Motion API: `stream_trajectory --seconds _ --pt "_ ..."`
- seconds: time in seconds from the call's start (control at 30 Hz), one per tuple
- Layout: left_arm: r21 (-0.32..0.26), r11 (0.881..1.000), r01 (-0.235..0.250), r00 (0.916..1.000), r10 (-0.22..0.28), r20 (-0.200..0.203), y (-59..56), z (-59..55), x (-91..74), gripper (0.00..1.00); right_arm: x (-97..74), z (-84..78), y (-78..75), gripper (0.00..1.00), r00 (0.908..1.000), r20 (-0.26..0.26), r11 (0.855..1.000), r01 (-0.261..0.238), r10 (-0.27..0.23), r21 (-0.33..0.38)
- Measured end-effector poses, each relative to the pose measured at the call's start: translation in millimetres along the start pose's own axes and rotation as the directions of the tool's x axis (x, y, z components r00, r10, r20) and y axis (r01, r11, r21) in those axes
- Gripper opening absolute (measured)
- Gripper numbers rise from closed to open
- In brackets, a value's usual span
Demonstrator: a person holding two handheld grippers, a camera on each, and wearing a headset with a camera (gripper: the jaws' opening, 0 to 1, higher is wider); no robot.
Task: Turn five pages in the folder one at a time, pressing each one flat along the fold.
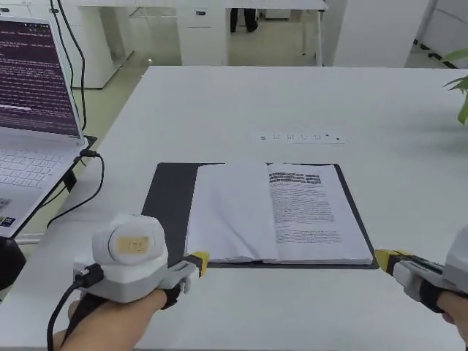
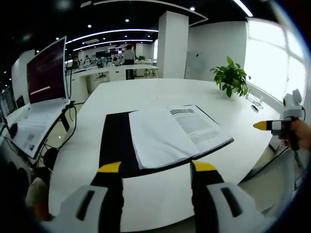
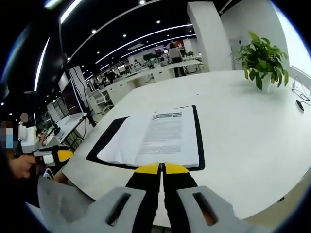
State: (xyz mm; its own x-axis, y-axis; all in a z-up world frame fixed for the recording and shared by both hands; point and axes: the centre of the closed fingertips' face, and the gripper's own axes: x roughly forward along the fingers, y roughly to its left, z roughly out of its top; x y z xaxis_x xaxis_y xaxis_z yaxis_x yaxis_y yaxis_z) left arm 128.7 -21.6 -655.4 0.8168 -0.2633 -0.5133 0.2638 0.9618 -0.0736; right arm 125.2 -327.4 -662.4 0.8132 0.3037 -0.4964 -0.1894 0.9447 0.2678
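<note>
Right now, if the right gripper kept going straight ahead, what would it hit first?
Probably the folder: the right gripper's shut fingers point at its near edge, below the printed page, though their height over the table is unclear.

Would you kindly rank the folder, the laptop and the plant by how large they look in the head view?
1. folder, largest.
2. laptop, though the frame edge cuts it off.
3. plant, smallest; a few leaves at the frame edge, and it stands farther off, so its true size is unsure.
</note>
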Motion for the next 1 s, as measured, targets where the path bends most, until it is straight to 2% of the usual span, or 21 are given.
stream_trajectory --seconds 0.03,0.1,0.2,0.27,0.37,0.47,0.6,0.83,0.93,1.0 --pt "0.006 1.0 -0.006 1.0 0.006 0.007 0.1 2.1 -2.1 0.61 -1.4 0.9 -1.3 0.05 1.0 0.005 1.0 0.001 -0.001 -0.001" --pt "0.017 1.0 -0.011 0.9999 0.011 0.009 -1.2 4.5 -5.7 0.69 -4.1 2.0 -2.3 0.16 0.9999 0.013 1.0 0.002 -0.002 -0.005" --pt "0.04 0.999 0.003 0.9999 -0.003 0.015 -6.4 7.3 -11.9 0.72 -5.3 2.2 -7.7 0.28 0.9999 0.012 1.0 -0.002 0.002 -0.003" --pt "0.026 1.0 0.012 0.9999 -0.012 0.012 -9.2 7.1 -14.9 0.76 -8.0 1.5 -6.1 0.37 0.9998 0.019 1.0 -0.01 0.009 0.008" --pt "0.038 0.999 0.021 0.9997 -0.022 0.013 -14.3 5.8 -17.3 0.82 -9.0 1.4 -2.4 0.56 0.999 0.04 1.0 -0.022 0.022 0.0" --pt "0.062 0.998 0.022 0.9996 -0.023 0.015 -17.2 4.4 -18.6 0.87 -5.0 -0.5 -3.8 0.73 0.9991 0.032 0.999 -0.028 0.028 -0.016" --pt "0.032 0.999 0.025 0.9991 -0.027 0.034 -19.8 6.6 -19.9 0.98 -4.6 -1.9 -2.7 0.98 0.9982 0.042 0.999 -0.042 0.043 -0.01" --pt "0.03 0.999 0.019 0.9979 -0.021 0.062 -20.7 11.5 -21.1 0.99 -4.5 -5.9 1.5 1.0 0.9963 0.032 0.997 -0.078 0.079 -0.024" --pt "0.038 0.999 0.013 0.9989 -0.015 0.045 -19.6 8.4 -20.0 0.99 -2.4 -6.1 5.2 1.0 0.9954 0.029 0.994 -0.089 0.091 -0.059" --pt "0.028 0.999 0.018 0.9988 -0.019 0.046 -20.4 8.5 -20.9 0.99 0.0 -8.0 10.0 1.0 0.9951 0.007 0.992 -0.098 0.099 -0.076"
